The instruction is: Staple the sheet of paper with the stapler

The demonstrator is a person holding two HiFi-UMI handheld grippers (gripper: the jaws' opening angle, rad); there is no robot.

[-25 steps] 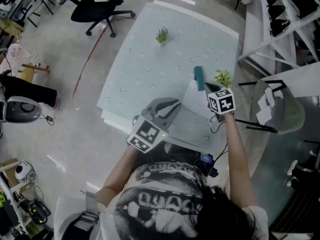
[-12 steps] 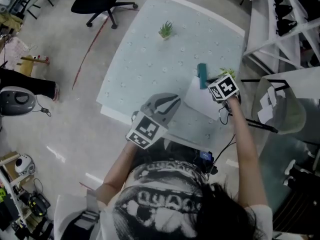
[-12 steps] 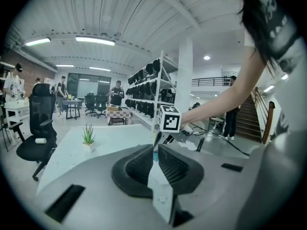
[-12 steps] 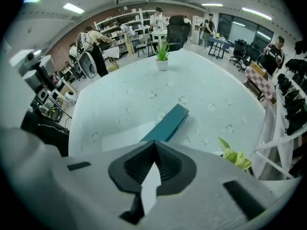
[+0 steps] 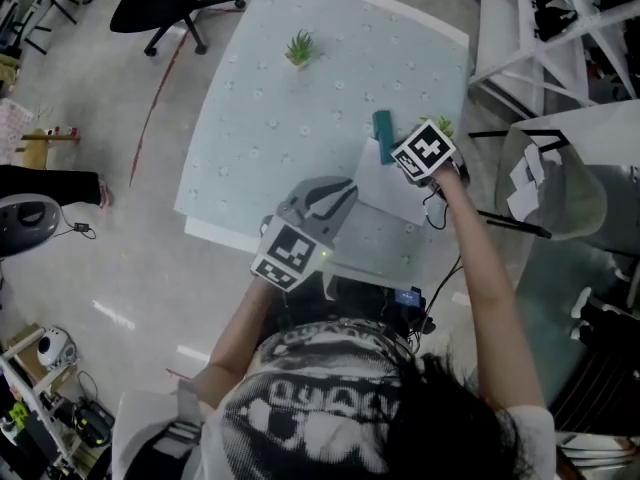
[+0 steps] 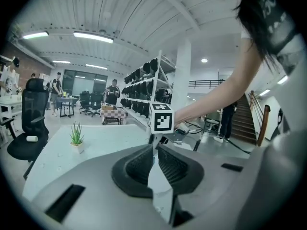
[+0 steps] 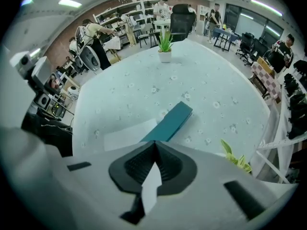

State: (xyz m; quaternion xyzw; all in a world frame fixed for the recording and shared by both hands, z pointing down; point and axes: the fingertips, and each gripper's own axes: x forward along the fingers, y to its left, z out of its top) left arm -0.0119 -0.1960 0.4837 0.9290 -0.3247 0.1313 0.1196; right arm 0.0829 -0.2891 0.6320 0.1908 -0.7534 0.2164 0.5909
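A teal stapler (image 5: 382, 136) lies on the pale flowered table (image 5: 300, 118), its near end on a white sheet of paper (image 5: 385, 190). My right gripper (image 5: 414, 158) points steeply down just over that near end of the stapler (image 7: 169, 122) and the paper (image 7: 127, 135). Its jaws are shut with nothing between them; touch with the stapler cannot be told. My left gripper (image 5: 345, 186) hovers near the table's front edge, left of the paper, pointing almost level. In the left gripper view its pads (image 6: 141, 164) stand a narrow slit apart and hold nothing.
A small potted plant (image 5: 298, 47) stands at the table's far side and a second one (image 7: 237, 159) right of the stapler. White racks (image 5: 560, 28) and a wire stand (image 5: 560, 198) crowd the right side. An office chair (image 5: 165, 3) stands on the floor at far left.
The right gripper has tipped downward and shifted farther along the paper toward the stapler. The left gripper has moved slightly toward the paper. Stapler and paper lie as before.
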